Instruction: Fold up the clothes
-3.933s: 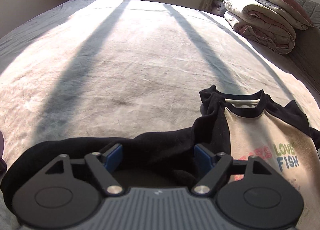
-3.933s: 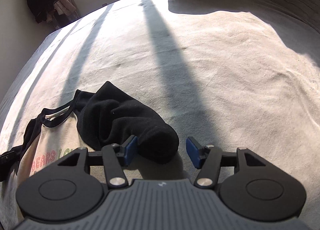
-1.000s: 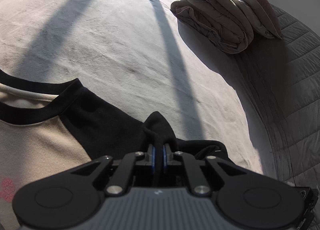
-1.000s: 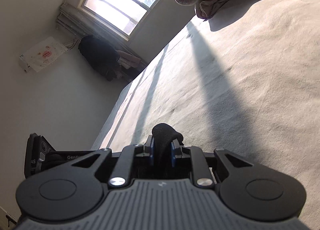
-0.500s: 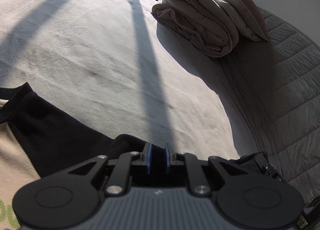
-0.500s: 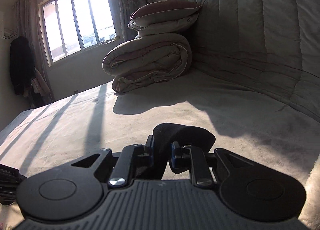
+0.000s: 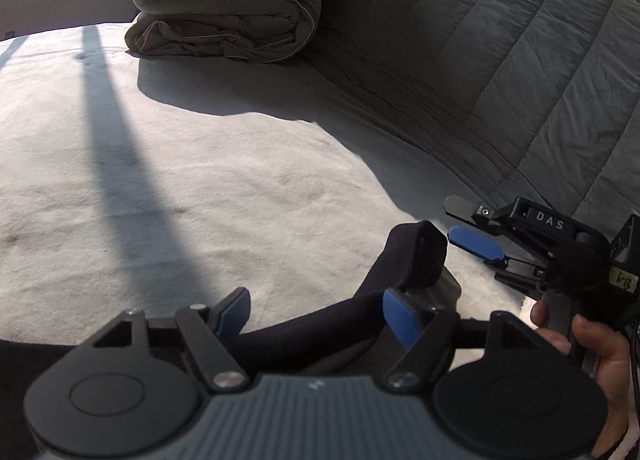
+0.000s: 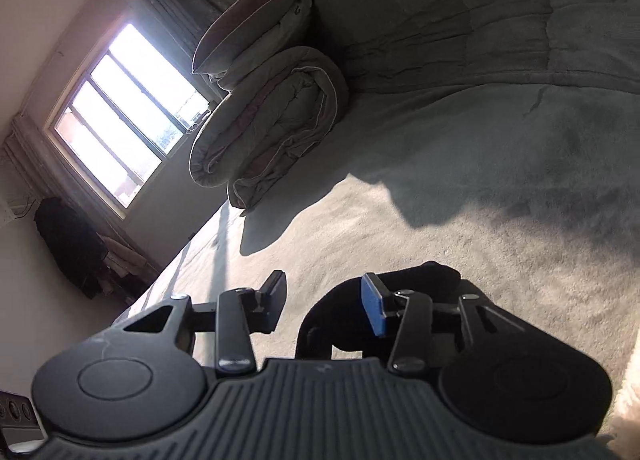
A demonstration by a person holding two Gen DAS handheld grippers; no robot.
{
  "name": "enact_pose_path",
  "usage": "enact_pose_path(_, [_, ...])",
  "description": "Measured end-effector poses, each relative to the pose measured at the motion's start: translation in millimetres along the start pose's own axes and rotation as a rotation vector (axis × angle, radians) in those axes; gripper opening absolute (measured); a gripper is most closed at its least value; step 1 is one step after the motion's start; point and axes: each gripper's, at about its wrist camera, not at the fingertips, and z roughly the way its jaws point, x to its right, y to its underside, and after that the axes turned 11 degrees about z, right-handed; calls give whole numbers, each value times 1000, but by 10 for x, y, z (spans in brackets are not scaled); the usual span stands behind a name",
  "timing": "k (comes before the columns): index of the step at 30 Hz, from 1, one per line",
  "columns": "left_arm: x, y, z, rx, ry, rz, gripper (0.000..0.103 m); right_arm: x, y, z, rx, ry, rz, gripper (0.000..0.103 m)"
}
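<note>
The shirt's black sleeve (image 7: 404, 260) lies stretched out on the pale bed cover, its cuff end curled up. My left gripper (image 7: 316, 318) is open, with the sleeve lying loose between its blue pads. My right gripper (image 8: 324, 300) is open too; the sleeve's cuff (image 8: 400, 292) rests against its right blue pad (image 8: 372, 310). The right gripper also shows in the left wrist view (image 7: 480, 238), just right of the cuff, held by a hand. The rest of the shirt is out of view.
A rolled duvet (image 7: 224, 8) with a pillow on it lies at the far end of the bed (image 7: 160, 180). A quilted grey headboard (image 7: 540, 60) runs along the right. A window (image 8: 120, 116) and hanging dark clothes (image 8: 76, 248) are at the back left.
Both grippers were shut on the black sleeve half a second ago; both have now opened and the sleeve lies released on the bed, pulled out to the right.
</note>
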Motion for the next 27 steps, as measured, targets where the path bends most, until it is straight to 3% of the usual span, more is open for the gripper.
enact_pose_path(2, [112,-72,150,-18,6,68,79,103,-99,-88,20,-45,85,46])
enact_pose_path(8, [422,-265,575,-42,-58,224,78,111,-184,-112,50,47,41,46])
enact_pose_path(12, [426,-467,827,-67,-38,181,68,132,-144,-5,-6,109,16,46])
enact_pose_path(17, [346,-718,1037,-70,-7,84,67,98,-35,130,-116,145,-71,46])
enact_pose_path(23, [308,-888,1463,-233,154,71,66,-140,240,293,-161,191,-334,46])
enact_pose_path(24, [314,-892,1523,-252,162,59,57,-148,299,336,-149,211,-374,44])
enact_pose_path(25, [322,-891,1564,-264,171,47,37,-144,336,363,-133,235,-410,31])
enact_pose_path(26, [338,-891,1599,-276,181,39,26,-133,345,363,-115,257,-432,21])
enact_pose_path(27, [368,-899,1608,-273,184,45,3,-124,322,338,-96,266,-438,11])
